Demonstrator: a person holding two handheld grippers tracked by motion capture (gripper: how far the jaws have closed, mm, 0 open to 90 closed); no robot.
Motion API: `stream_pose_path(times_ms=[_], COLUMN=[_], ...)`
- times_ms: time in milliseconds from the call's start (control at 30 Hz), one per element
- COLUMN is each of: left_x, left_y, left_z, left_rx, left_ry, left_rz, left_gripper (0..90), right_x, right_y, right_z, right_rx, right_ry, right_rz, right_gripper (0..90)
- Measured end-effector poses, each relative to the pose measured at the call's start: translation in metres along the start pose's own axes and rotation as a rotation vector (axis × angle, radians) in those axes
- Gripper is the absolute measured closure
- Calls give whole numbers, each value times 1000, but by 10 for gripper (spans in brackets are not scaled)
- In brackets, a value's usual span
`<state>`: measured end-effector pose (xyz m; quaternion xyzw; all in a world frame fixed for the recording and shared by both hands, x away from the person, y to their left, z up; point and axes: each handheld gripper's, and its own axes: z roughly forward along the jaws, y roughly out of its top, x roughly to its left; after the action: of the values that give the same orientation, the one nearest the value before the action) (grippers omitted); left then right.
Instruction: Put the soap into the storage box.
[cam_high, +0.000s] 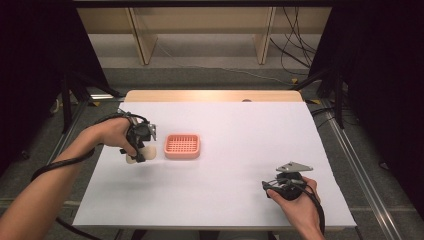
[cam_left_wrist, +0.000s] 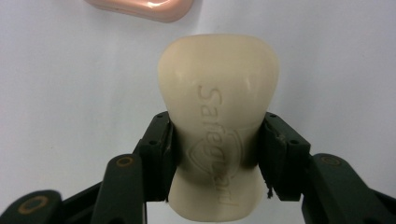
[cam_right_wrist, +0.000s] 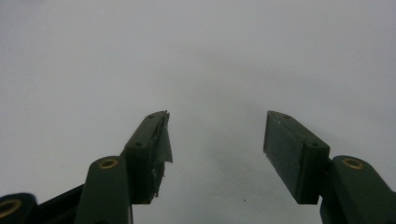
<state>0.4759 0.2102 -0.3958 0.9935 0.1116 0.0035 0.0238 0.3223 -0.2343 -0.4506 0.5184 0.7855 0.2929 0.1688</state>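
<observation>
Left gripper (cam_left_wrist: 217, 154): I see both jaws clenched on the waist of the soap bar (cam_left_wrist: 218, 116), pads flat against its sides; in the high view it sits left of centre (cam_high: 136, 142).
Right gripper (cam_right_wrist: 215, 154): released, jaws wide apart over bare white surface; in the high view it sits at lower right (cam_high: 286, 186), in the person's hand.
Soap bar: cream, smooth, waxy, rounded shoulders, pinched middle, embossed lettering down its face; I see it in the high view at left of centre (cam_high: 148, 153).
Soap dish (cam_high: 182, 146): pink, glossy, rounded rectangle with a ribbed grid top; just right of the bar, at top left of the left gripper view (cam_left_wrist: 140, 7).
Table (cam_high: 235, 140): white matte sheet, wooden strip along the far edge.
</observation>
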Motion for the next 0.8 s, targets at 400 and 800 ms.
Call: stream_pose_path(times_ms=[400, 800], left_x=[0, 1], left_y=[5, 9], left_z=[0, -1], left_rx=[-1, -8], left_ry=[-2, 3], left_rz=[4, 10], left_gripper=[498, 498], right_x=[0, 0], right_y=[0, 0], right_z=[0, 0], right_rx=[-1, 0], right_ry=[0, 0], right_rz=[3, 2], right_gripper=[411, 411])
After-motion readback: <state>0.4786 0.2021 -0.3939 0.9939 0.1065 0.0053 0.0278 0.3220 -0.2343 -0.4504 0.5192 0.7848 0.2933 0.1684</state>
